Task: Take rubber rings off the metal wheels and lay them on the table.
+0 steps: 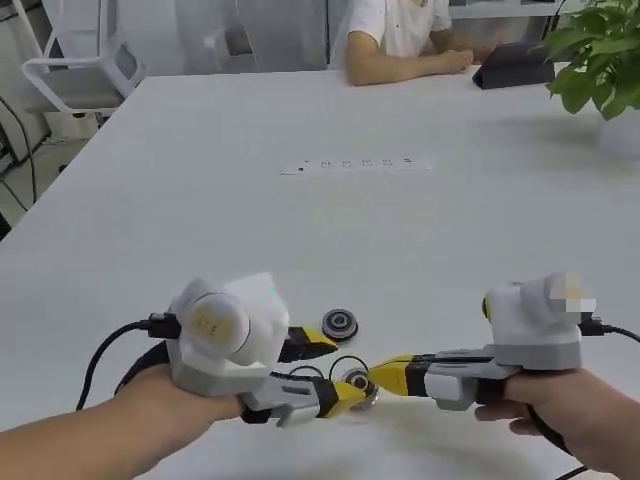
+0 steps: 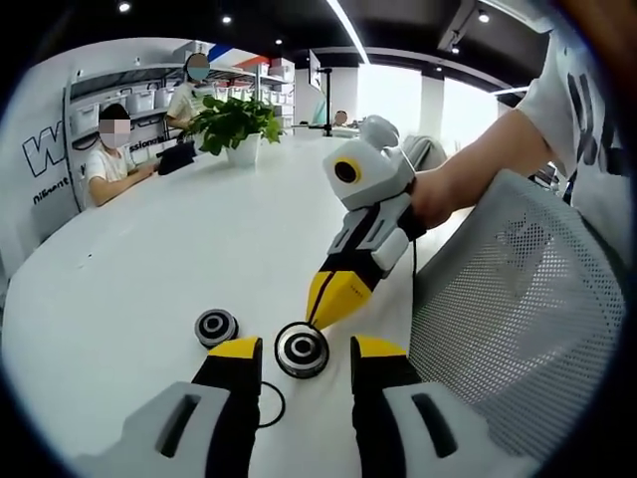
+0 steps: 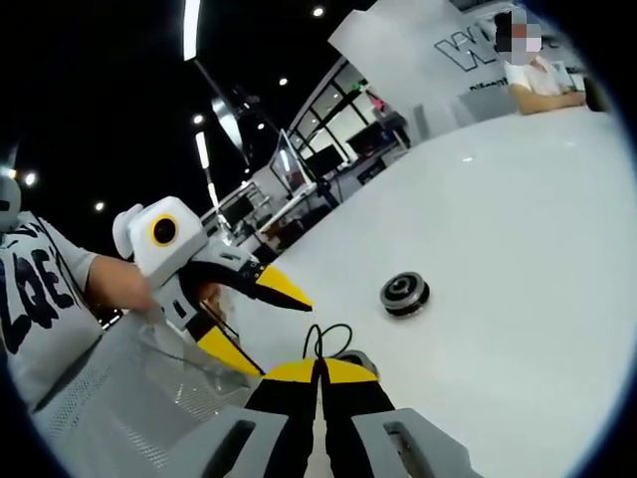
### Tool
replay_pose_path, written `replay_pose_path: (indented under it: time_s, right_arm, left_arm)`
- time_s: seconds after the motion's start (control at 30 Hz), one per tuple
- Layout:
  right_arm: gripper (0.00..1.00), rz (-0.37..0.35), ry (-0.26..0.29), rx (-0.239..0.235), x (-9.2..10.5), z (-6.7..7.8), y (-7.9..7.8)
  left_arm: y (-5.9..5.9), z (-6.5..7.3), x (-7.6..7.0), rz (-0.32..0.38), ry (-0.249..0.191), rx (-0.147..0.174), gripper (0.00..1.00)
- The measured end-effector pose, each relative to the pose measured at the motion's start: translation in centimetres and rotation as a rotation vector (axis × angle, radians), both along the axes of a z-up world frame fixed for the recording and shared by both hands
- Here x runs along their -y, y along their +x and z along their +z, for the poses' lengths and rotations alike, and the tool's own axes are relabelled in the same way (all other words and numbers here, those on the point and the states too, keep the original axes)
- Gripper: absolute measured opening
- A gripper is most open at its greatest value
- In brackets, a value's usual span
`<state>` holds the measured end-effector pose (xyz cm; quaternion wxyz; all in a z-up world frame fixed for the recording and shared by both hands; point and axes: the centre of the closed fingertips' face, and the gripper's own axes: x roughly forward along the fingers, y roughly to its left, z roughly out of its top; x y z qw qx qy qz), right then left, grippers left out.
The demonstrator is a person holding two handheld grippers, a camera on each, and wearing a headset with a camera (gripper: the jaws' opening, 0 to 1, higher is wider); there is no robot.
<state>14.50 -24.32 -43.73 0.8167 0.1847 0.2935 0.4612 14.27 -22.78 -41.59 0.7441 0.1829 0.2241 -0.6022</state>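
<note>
White table (image 1: 200, 210) bears spare wheel (image 1: 340, 323), power strip (image 1: 360, 163), plant (image 1: 598, 60).

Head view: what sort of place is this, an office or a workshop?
Most likely an open office or meeting area: a long white table, a person seated at its far end, a potted plant, and a mesh office chair in the left gripper view.

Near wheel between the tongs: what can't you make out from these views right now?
Near wheel: head view, yellow tong tips cover most of it; ring on or off unclear.
Rubber ring: right gripper view, its lower end disappears behind the shut tongs of the right gripper; whether it is free of the wheel is hidden.
Far wheel: head view, too small to tell whether it carries a ring.
</note>
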Motion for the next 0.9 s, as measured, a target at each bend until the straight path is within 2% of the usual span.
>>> replay_pose_path:
  time_s: [0.17, 0.53, 0.9]
  right_arm:
    - [0.0, 0.008, 0.001, 0.01, -0.2, 0.6, 0.1]
    - [0.0, 0.032, -0.004, 0.026, -0.7, 1.5, 0.4]
    - [0.0, 0.051, -0.009, 0.035, -1.3, 2.1, 1.1]
  left_arm:
    - [0.2, 0.7, -0.7, 0.02, -0.011, -0.006, 0.36]
    - [0.8, 2.7, -2.2, 0.051, -0.054, 0.003, 0.46]
    - [1.1, 3.6, -3.7, 0.083, -0.072, 0.006, 0.53]
